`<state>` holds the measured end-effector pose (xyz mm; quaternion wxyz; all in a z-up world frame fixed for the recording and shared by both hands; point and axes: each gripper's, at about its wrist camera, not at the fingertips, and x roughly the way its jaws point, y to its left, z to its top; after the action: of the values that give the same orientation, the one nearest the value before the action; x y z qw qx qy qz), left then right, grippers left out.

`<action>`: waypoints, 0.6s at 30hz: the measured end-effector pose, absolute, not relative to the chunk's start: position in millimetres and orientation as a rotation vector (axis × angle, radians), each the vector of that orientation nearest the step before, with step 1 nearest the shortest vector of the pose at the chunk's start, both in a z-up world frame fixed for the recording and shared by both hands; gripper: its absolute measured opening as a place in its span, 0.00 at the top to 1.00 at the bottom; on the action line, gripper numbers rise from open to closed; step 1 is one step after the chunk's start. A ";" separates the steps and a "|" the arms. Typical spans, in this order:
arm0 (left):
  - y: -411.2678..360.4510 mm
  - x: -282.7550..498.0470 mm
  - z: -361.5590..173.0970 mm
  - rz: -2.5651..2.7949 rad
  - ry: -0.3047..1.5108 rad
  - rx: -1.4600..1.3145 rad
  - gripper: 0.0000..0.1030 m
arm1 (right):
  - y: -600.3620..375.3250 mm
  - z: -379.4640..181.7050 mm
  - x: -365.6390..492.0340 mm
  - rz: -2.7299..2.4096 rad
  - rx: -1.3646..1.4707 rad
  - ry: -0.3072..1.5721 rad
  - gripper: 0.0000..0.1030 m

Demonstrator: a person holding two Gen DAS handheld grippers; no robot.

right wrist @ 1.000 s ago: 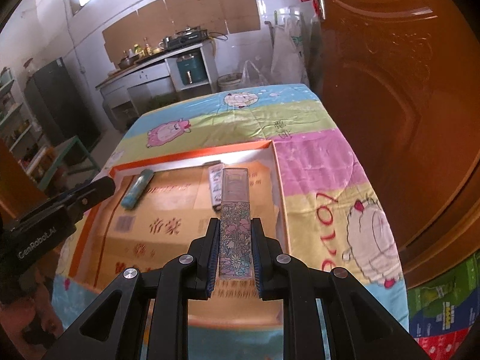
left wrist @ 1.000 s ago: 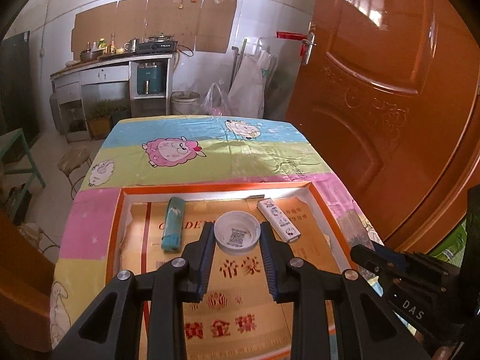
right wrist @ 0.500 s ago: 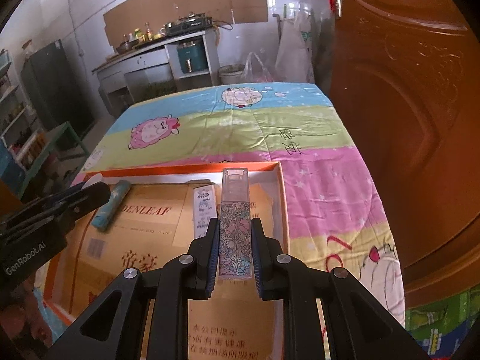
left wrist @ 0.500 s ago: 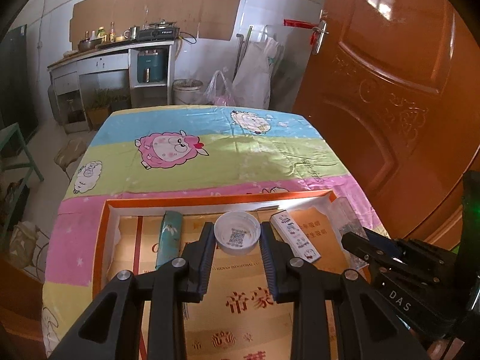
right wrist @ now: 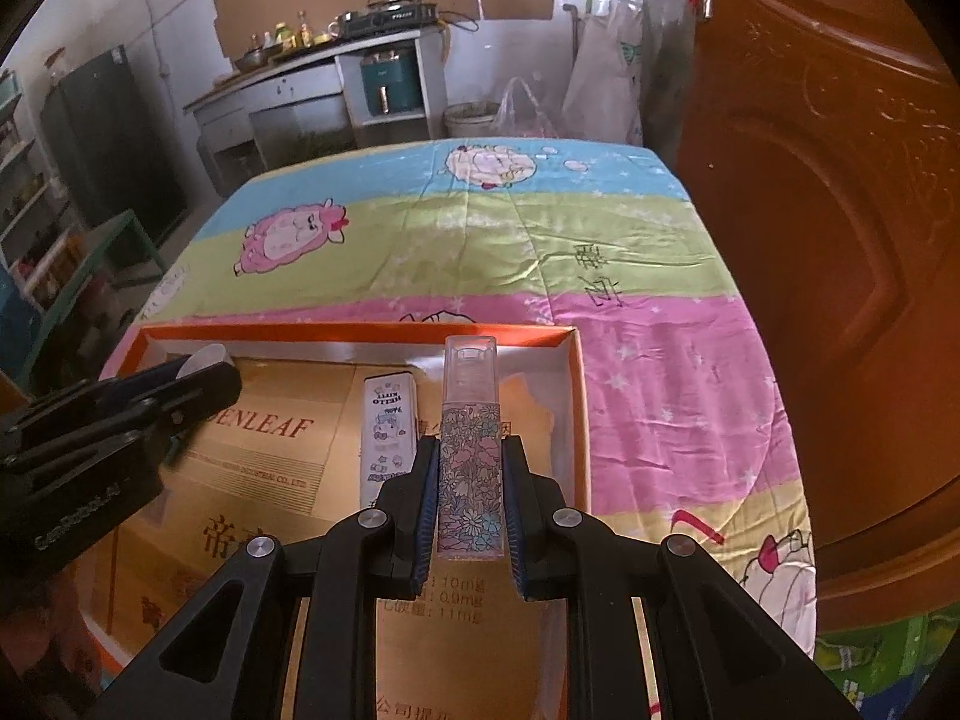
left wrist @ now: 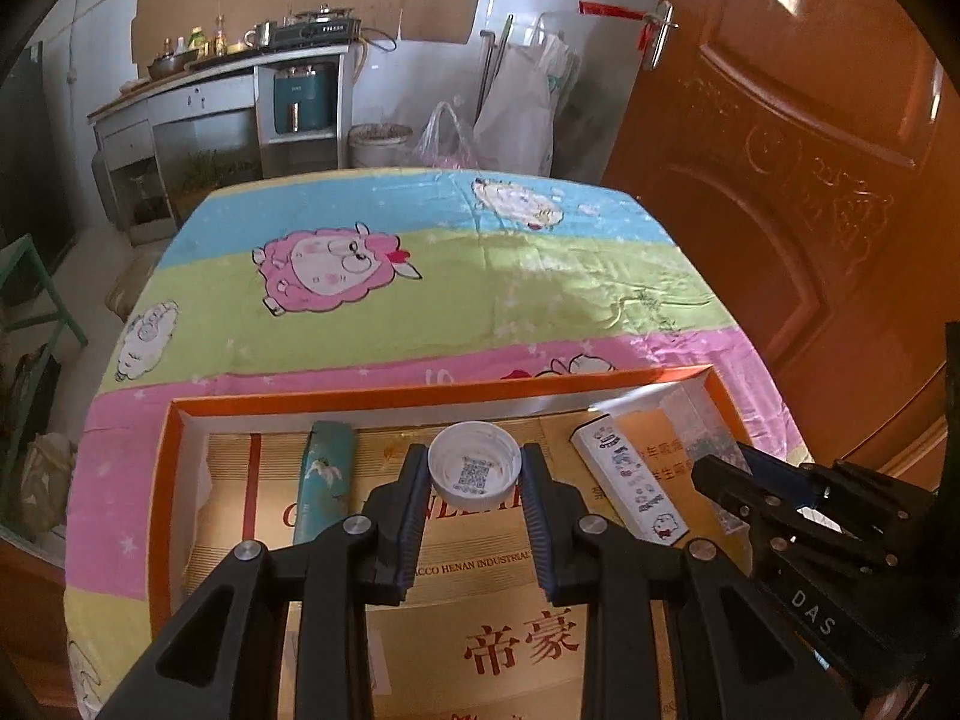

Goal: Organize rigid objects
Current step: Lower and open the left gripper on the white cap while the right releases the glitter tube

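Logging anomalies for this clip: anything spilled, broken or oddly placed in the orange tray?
Nothing stands out. The left gripper holds a white cap; the right gripper holds a floral spray bottle, both over the orange tray.

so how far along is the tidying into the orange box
Done: a teal lighter and a white Hello Kitty lighter lie in the orange box. In hand: left hand-held gripper holds a white cap, right hand-held gripper a floral spray bottle. Left: setting both down.
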<state>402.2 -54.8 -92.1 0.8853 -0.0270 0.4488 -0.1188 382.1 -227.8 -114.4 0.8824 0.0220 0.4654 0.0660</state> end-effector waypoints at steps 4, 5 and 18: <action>-55.6 408.9 -100.2 -0.240 0.962 -0.050 0.70 | -226.0 -120.4 386.1 0.145 0.038 0.990 0.80; -55.6 410.5 -101.2 -0.240 0.966 -0.050 0.70 | -226.2 -121.7 387.2 0.145 0.038 0.995 0.80; -60.8 419.2 -122.9 -0.244 1.045 -0.037 0.70 | -224.0 -136.6 394.8 0.156 0.037 1.043 0.80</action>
<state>419.2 -60.8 -122.9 0.8593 -0.0175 0.4977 -0.1164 394.8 -224.0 -136.6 0.8641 0.0177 0.4975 0.0744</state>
